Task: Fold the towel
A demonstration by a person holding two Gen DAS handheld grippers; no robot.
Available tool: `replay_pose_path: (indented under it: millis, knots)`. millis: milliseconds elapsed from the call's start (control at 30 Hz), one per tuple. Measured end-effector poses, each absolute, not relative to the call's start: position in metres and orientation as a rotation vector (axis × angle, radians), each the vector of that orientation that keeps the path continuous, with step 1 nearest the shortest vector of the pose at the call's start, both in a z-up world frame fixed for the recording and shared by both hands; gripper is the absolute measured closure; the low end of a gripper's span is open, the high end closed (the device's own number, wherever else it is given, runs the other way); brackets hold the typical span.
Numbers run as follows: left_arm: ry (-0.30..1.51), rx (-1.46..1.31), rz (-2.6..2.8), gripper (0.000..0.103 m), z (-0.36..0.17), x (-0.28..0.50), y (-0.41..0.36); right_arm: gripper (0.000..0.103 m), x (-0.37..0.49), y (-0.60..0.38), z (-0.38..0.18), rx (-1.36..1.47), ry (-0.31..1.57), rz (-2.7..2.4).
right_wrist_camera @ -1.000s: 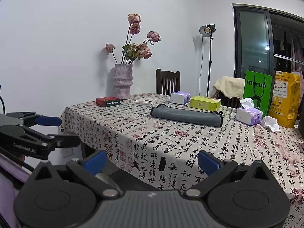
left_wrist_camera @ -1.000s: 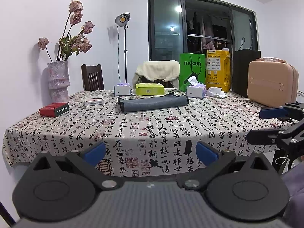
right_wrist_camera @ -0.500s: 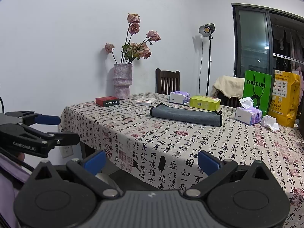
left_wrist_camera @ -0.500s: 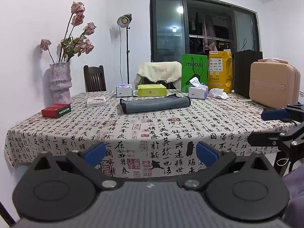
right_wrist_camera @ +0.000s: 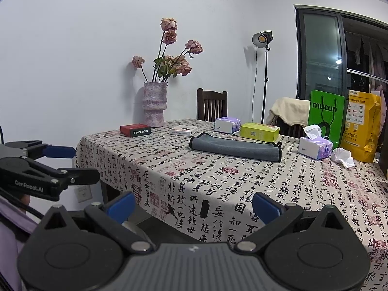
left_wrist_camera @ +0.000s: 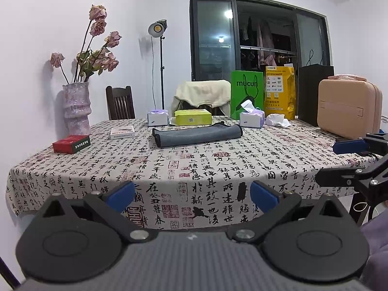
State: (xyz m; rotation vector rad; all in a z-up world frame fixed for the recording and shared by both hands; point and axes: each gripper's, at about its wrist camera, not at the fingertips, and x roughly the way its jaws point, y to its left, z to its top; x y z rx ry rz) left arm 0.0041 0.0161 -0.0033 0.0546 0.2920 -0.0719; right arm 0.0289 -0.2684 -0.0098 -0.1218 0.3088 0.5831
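A grey towel (left_wrist_camera: 197, 135) lies folded into a long narrow strip near the far middle of the table; it also shows in the right wrist view (right_wrist_camera: 235, 146). My left gripper (left_wrist_camera: 192, 195) is open and empty, held off the table's near edge, far short of the towel. My right gripper (right_wrist_camera: 194, 202) is open and empty, off the table's near left corner. Each gripper shows at the edge of the other's view: the right gripper (left_wrist_camera: 339, 162) and the left gripper (right_wrist_camera: 72, 163).
The table (left_wrist_camera: 218, 167) has a calligraphy-print cloth. On it are a red box (left_wrist_camera: 71, 144), a vase of dried roses (left_wrist_camera: 76, 108), a white box (left_wrist_camera: 122, 132), tissue boxes (left_wrist_camera: 251, 118), a yellow-green box (left_wrist_camera: 192, 117), bags and a pink case (left_wrist_camera: 349, 111).
Both views shift only slightly; the left gripper has tilted up a little. The towel has not moved and both grippers stay open.
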Motion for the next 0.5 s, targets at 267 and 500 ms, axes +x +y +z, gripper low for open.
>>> replay_pose_path:
  millis: [267,500]
  knots:
    - [0.292,0.055,-0.071,0.0,-0.0033,0.0045,0.0157,0.0,0.0289,-0.2685,-0.0099,-0.122,0.309,0.584]
    - [0.293,0.056,-0.072,0.0,-0.004,0.0063,0.0144,0.0,0.0289,-0.2684,-0.0099,-0.122,0.309,0.584]
